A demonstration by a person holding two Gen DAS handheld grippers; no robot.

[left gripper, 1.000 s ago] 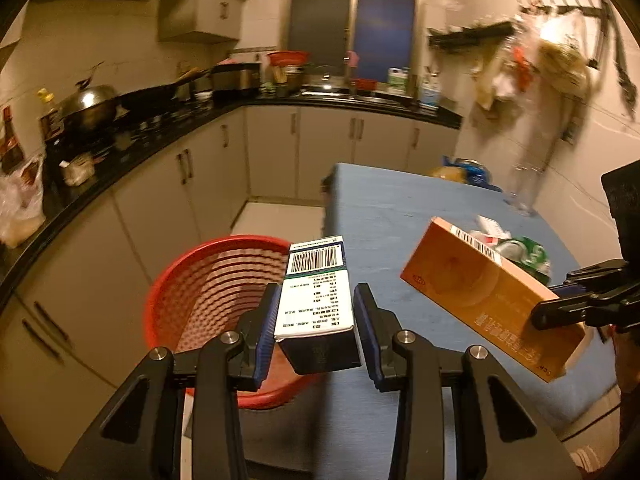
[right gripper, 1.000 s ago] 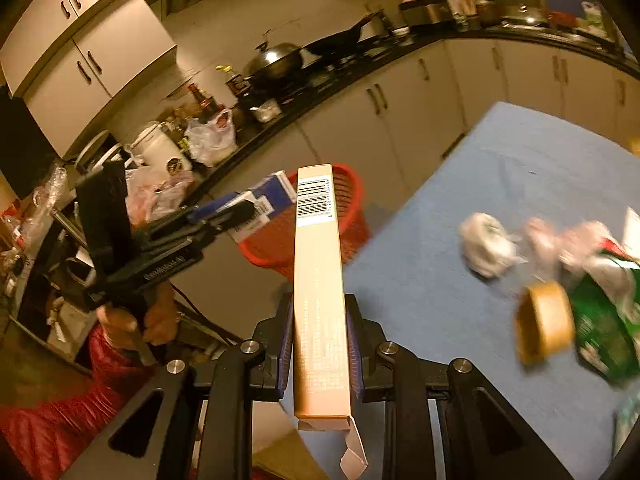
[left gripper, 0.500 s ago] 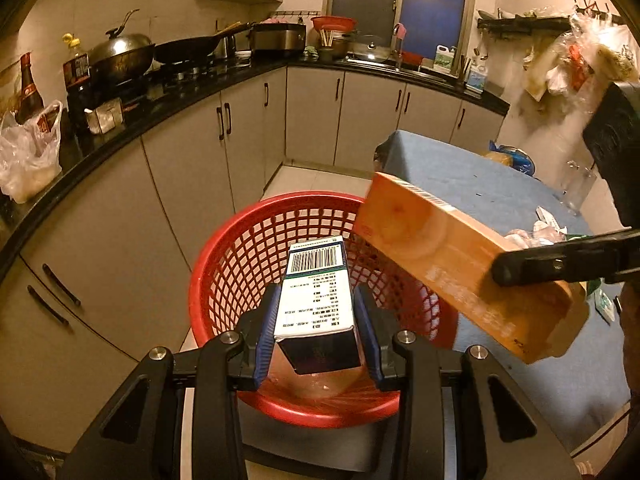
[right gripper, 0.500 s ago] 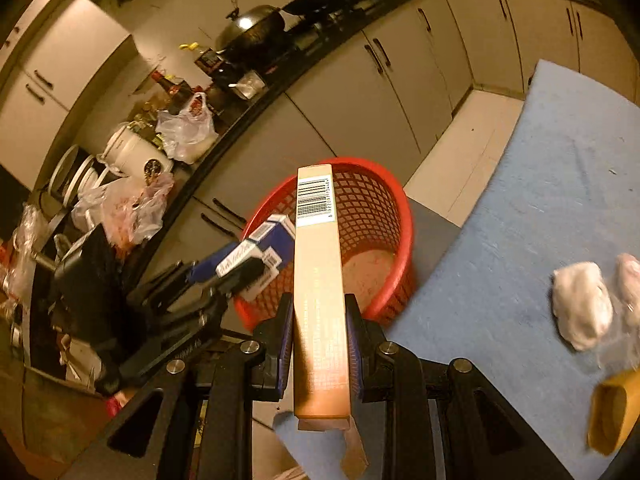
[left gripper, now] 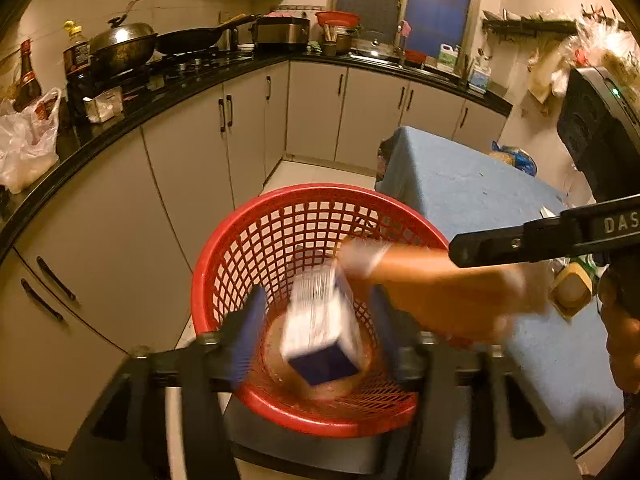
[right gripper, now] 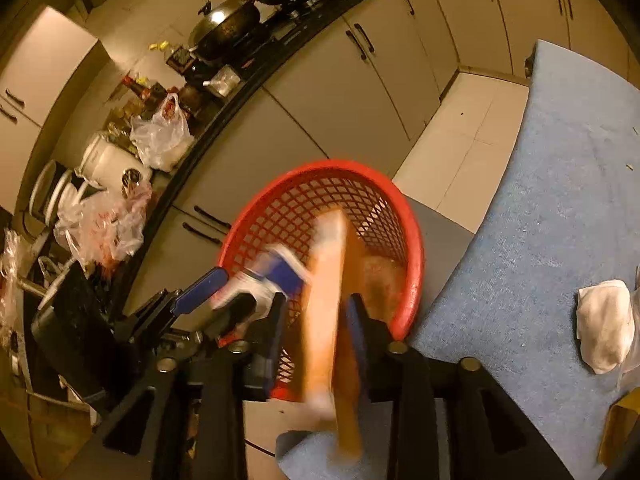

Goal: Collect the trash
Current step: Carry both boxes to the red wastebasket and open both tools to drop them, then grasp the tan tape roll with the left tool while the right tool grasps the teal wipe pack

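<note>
A red mesh basket (left gripper: pixel 224 264) stands on a grey stool beside the blue table; it also shows in the right wrist view (right gripper: pixel 412 240). My left gripper (left gripper: pixel 316 320) is open above it, and a blue-and-white carton (left gripper: pixel 320 328) falls blurred between its fingers into the basket. My right gripper (right gripper: pixel 316 320) is open over the basket's rim, and the long orange box (right gripper: pixel 328 300) slips blurred between its fingers. The orange box (left gripper: pixel 440 292) also shows in the left wrist view, tilted over the basket.
The blue table (right gripper: pixel 560 200) holds a crumpled white wad (right gripper: pixel 604 324) and a brown cup (left gripper: pixel 570 290). Grey cabinets (left gripper: pixel 180 168) and a black counter with pans, bottles and plastic bags run along the left. A tiled floor lies beyond the basket.
Both grippers have opened over the basket. The carton and the orange box, held firmly before, now drop blurred toward the basket. Both grippers moved closer above it.
</note>
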